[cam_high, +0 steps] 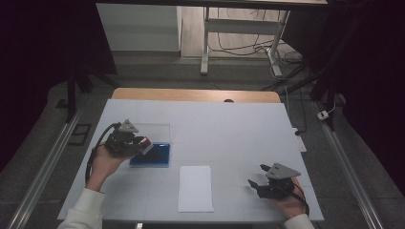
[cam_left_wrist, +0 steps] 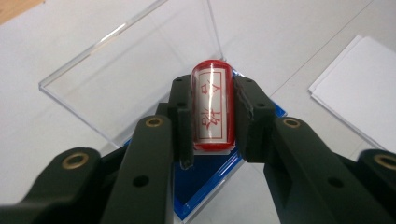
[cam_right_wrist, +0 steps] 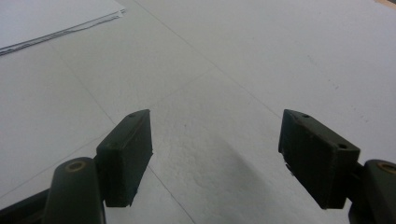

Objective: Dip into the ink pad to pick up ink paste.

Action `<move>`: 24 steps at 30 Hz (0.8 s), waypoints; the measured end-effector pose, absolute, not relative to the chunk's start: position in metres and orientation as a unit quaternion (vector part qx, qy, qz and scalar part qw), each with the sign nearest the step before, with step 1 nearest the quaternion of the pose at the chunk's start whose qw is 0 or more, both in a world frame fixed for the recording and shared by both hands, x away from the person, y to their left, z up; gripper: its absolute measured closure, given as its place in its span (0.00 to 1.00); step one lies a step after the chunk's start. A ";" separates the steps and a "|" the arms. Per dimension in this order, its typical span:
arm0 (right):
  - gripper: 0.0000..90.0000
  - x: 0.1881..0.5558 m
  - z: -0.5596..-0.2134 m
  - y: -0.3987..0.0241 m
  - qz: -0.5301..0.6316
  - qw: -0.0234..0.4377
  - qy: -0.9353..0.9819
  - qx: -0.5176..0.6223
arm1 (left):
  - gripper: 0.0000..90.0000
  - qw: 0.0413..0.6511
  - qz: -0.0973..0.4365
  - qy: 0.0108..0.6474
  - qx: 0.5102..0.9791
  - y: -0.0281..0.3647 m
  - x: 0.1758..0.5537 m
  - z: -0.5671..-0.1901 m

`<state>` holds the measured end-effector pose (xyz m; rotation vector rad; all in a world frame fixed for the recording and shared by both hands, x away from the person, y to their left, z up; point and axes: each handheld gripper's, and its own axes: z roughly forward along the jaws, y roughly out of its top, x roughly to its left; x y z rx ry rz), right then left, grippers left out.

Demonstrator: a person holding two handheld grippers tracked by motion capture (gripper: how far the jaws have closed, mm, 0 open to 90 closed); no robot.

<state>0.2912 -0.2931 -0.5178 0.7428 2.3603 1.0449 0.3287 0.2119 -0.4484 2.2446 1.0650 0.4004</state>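
Here, the left gripper [cam_left_wrist: 212, 112] has its jaws closed on a small red stamp [cam_left_wrist: 213, 105] — a cylinder with a white label bearing red characters — held above a blue ink pad [cam_high: 151, 155] whose clear lid [cam_left_wrist: 140, 60] lies open behind it on the white table [cam_high: 229, 129]. In the high view this gripper [cam_high: 143, 143] sits at the left side of the table, over the pad's near-left edge. The right gripper [cam_right_wrist: 215, 154] hovers near the table's right front with its jaws spread wide, holding nothing — a stack of white paper [cam_high: 196, 188] lies between the two grippers.
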 end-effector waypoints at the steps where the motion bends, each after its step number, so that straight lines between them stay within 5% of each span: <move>1: 0.28 0.291 -0.518 -0.293 0.380 0.226 0.856 0.269 | 0.78 0.302 0.152 0.403 0.851 0.211 0.329 -0.449; 24: 0.28 0.290 -0.516 -0.294 0.382 0.227 0.853 0.273 | 0.78 0.264 0.132 0.419 0.859 0.214 0.340 -0.475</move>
